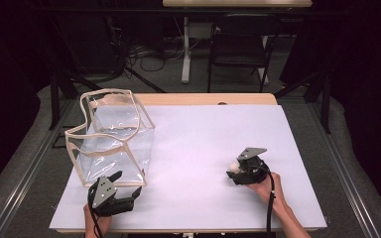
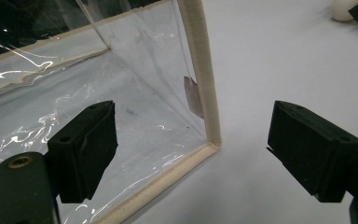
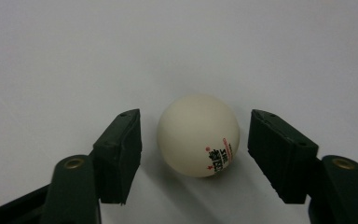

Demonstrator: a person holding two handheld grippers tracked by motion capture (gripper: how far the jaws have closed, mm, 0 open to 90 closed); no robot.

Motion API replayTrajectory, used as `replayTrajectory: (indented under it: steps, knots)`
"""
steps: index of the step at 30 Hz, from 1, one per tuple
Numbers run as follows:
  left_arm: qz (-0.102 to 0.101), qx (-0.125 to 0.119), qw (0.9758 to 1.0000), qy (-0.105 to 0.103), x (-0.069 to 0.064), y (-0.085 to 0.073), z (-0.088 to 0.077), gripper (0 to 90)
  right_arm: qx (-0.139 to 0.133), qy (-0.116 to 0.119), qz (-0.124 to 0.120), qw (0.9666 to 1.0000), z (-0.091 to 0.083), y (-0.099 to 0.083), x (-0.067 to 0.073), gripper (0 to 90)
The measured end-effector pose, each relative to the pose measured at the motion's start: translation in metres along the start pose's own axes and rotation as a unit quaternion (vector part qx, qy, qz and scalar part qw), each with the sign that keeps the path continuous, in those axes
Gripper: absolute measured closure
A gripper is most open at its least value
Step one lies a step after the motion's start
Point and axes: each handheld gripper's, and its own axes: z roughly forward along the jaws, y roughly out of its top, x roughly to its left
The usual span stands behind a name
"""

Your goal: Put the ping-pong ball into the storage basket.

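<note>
At the far left of the high view, a clear plastic pouch (image 1: 114,136) with cream-coloured edging is seen standing open-topped on the white tabletop (image 1: 198,148), roughly at ten o'clock from the tabletop's middle. Just below it, at about seven o'clock, the left claw (image 1: 129,186) is held in a hand (image 1: 96,223) and is pointed towards the pouch's near lower corner. In the left gripper view, that corner (image 2: 212,140) is seen between the two black jaws, which are spread wide; one jaw lies in front of the clear wall and the other over bare tabletop, and neither is seen touching the edging, so this claw is released. Further right in the high view, at about four o'clock from the middle, the right claw (image 1: 232,171) is held low over the tabletop by the other hand (image 1: 263,186), with a cable trailing back along the forearm. A white table-tennis ball (image 1: 234,166) is seen at its tip, well apart from the pouch. In the right gripper view, the ball (image 3: 198,135), marked with small red and black print, rests on the tabletop between the jaws. A narrow gap is visible on each side of it, so the pads are not pressed on it and the ball is not yet grasped.
</note>
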Motion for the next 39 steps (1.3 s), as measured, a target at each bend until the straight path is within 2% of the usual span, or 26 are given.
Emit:
replayTrajectory:
  steps: [7, 13, 39]
  knots:
    - [0.000, 0.000, 1.0000, 0.000, 0.000, 0.000, 0.000, 16.0, 0.000, -0.005, 0.000, 1.0000, 0.000, -0.001, 0.000, 50.2]
    - [-0.001, -0.001, 1.0000, -0.001, 0.000, 0.000, 0.000, 15.9, -0.002, -0.008, -0.003, 1.0000, -0.004, 0.001, 0.001, 50.7]
    - [0.000, 0.001, 1.0000, -0.002, -0.001, 0.000, 0.000, 15.9, -0.051, -0.018, -0.022, 0.9983, -0.029, 0.012, 0.004, 50.8]
